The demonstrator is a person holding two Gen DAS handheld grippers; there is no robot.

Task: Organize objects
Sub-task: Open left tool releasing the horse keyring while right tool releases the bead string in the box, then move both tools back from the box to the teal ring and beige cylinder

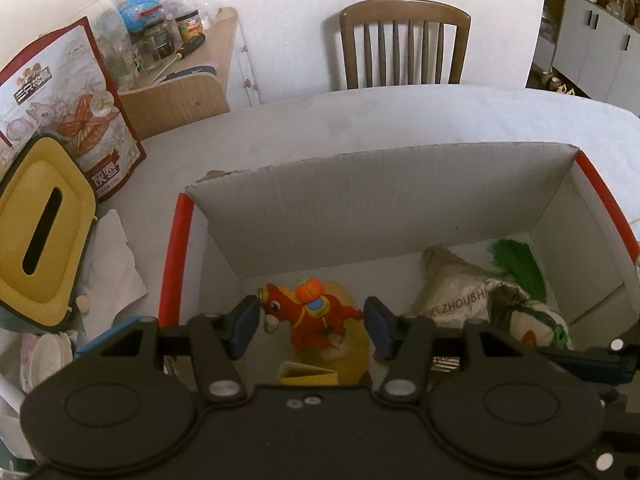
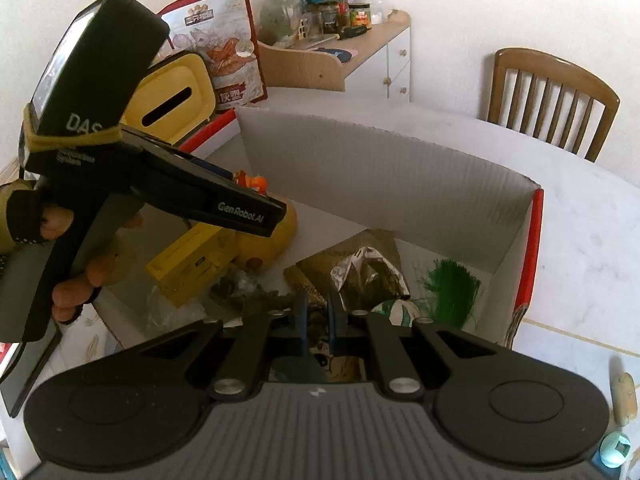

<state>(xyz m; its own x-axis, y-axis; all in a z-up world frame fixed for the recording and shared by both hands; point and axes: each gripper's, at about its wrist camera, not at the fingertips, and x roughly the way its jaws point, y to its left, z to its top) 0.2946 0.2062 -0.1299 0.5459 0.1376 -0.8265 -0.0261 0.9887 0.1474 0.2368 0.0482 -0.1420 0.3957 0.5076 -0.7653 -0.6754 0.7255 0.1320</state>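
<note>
A white cardboard box with red edges (image 1: 400,208) stands on the table and also shows in the right wrist view (image 2: 380,168). My left gripper (image 1: 311,326) is open over it, its blue pads either side of a red toy horse (image 1: 308,312) without touching it; the horse lies on a yellow round thing. The horse shows only partly in the right wrist view (image 2: 250,180), behind the left gripper's body (image 2: 160,176). Also in the box are a yellow packet (image 2: 188,268), a foil bag (image 2: 368,272), a white bag (image 1: 456,296), a green tuft (image 2: 452,288) and a white-green plush (image 1: 532,324). My right gripper (image 2: 317,320) hangs above the box, jaws nearly together with nothing between them.
A yellow tissue box (image 1: 40,232), a printed snack bag (image 1: 68,100) and crumpled paper (image 1: 112,264) sit left of the box. A wooden chair (image 1: 404,44) stands behind the table. A side cabinet with jars (image 1: 176,40) is at the far left.
</note>
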